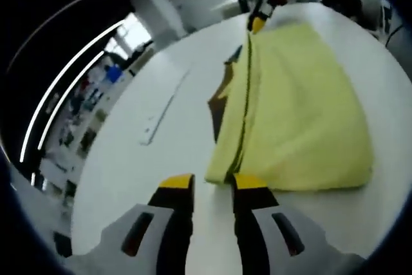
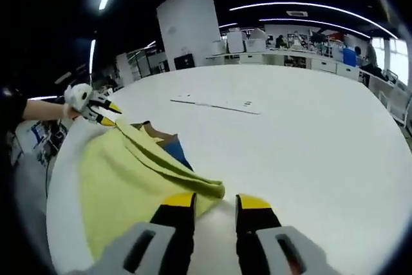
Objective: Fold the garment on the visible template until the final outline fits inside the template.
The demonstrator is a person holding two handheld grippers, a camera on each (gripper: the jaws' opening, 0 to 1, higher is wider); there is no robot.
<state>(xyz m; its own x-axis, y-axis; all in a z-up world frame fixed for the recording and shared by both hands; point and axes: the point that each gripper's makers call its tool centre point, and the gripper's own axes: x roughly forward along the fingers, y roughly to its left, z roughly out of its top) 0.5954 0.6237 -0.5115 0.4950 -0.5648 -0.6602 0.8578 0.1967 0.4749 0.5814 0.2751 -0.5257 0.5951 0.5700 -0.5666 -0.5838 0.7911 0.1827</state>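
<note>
A yellow-green garment (image 1: 302,114) lies folded on the white table, its doubled edge running between my two grippers. Beneath that edge peeks a brown and blue template (image 1: 219,102). In the left gripper view my left gripper (image 1: 214,183) is open, and the garment's near corner sits just beyond its yellow tips. The right gripper (image 1: 259,18), held by a hand, is at the far corner. In the right gripper view my right gripper (image 2: 215,201) is open at a garment (image 2: 129,172) corner. The left gripper (image 2: 103,111) is by the far corner, with the template (image 2: 168,145) between.
A thin white strip (image 1: 161,111) (image 2: 215,104) lies flat on the round white table (image 2: 309,140), beyond the garment. Desks, shelves and a white cabinet (image 2: 188,27) stand around the room past the table's edge.
</note>
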